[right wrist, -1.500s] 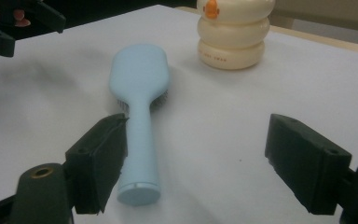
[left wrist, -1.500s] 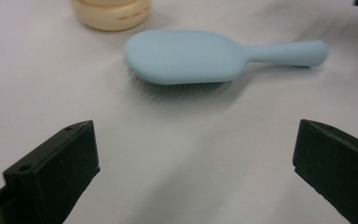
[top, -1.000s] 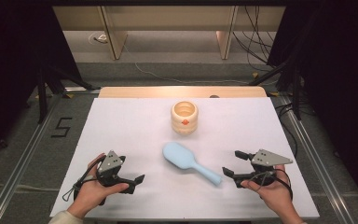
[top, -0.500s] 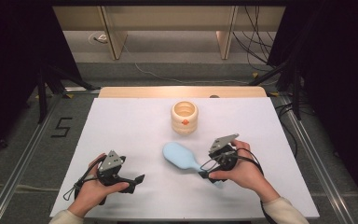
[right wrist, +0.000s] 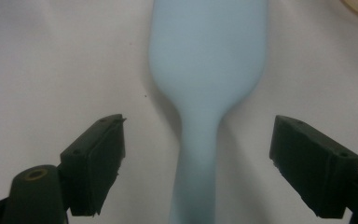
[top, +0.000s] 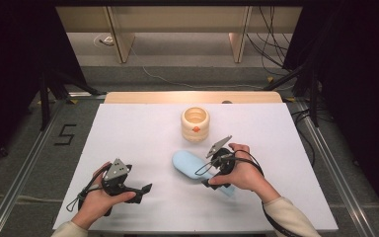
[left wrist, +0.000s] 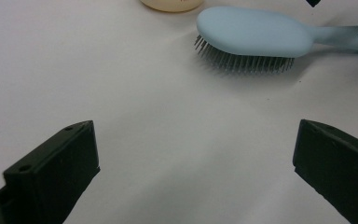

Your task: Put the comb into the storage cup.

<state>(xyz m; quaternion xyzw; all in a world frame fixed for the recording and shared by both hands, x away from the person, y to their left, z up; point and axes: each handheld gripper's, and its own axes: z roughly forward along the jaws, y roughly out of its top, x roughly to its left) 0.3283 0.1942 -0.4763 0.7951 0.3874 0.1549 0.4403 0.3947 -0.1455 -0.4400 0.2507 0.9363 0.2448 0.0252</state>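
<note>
The right gripper (right wrist: 198, 163) has its fingers (right wrist: 95, 158) spread wide on either side of the hairbrush (right wrist: 205, 74), with clear white surface showing between each pad and the narrow handle; nothing is pressed yet. From the high view the right gripper (top: 212, 170) sits over the handle end, angled toward the brush head.

The handle looks like the place to take hold: it is slim, roughly straight-sided and fits easily between the open fingers, while the head flares too broad for a secure pinch. The brush appears to be smooth moulded plastic, so I judge it light and stiff but somewhat slippery; a grip near where the handle meets the head should keep it from pivoting under the head's weight. The bristles will flex a little and carry no risk of breaking.

The hairbrush (left wrist: 256, 32) is pale blue, with an oval back facing up and fine dark pins (left wrist: 242, 63) underneath touching the surface. It lies near the middle of the surface (top: 143, 138), slanted, its head toward the far edge and just in front of a cream ridged cup (top: 195, 123).

The left gripper (top: 145, 190) rests near the front left corner, its fingers (left wrist: 56, 172) open and empty, well apart from the brush.
</note>
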